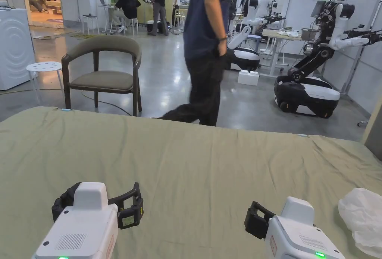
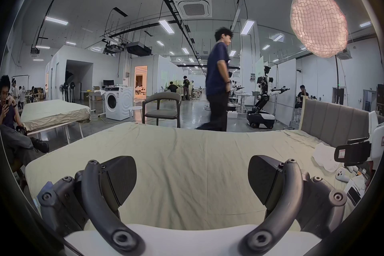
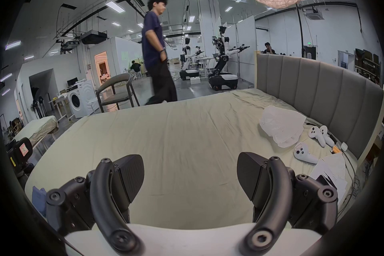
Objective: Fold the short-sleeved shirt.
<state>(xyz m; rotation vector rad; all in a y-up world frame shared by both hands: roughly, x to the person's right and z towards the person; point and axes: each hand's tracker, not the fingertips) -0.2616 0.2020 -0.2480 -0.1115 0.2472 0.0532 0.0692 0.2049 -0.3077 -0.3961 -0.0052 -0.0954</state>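
Note:
A crumpled white garment (image 1: 363, 215) lies at the right side of the bed's green sheet (image 1: 194, 166), near the headboard; it appears too in the right gripper view (image 3: 282, 125) and the left gripper view (image 2: 324, 156). My left gripper (image 1: 100, 195) hovers low over the sheet near the front left, jaws wide apart and empty (image 2: 192, 173). My right gripper (image 1: 283, 211) is at the front right, a short way left of the garment, also open with nothing between its jaws (image 3: 190, 171). Neither gripper touches the garment.
White hand controllers (image 3: 318, 133) and loose papers (image 3: 332, 167) lie beside the grey headboard (image 3: 311, 81). A person (image 1: 205, 47) walks past the bed's far edge. A chair (image 1: 104, 73), a stool (image 1: 44, 66) and wheeled robots (image 1: 309, 92) stand beyond.

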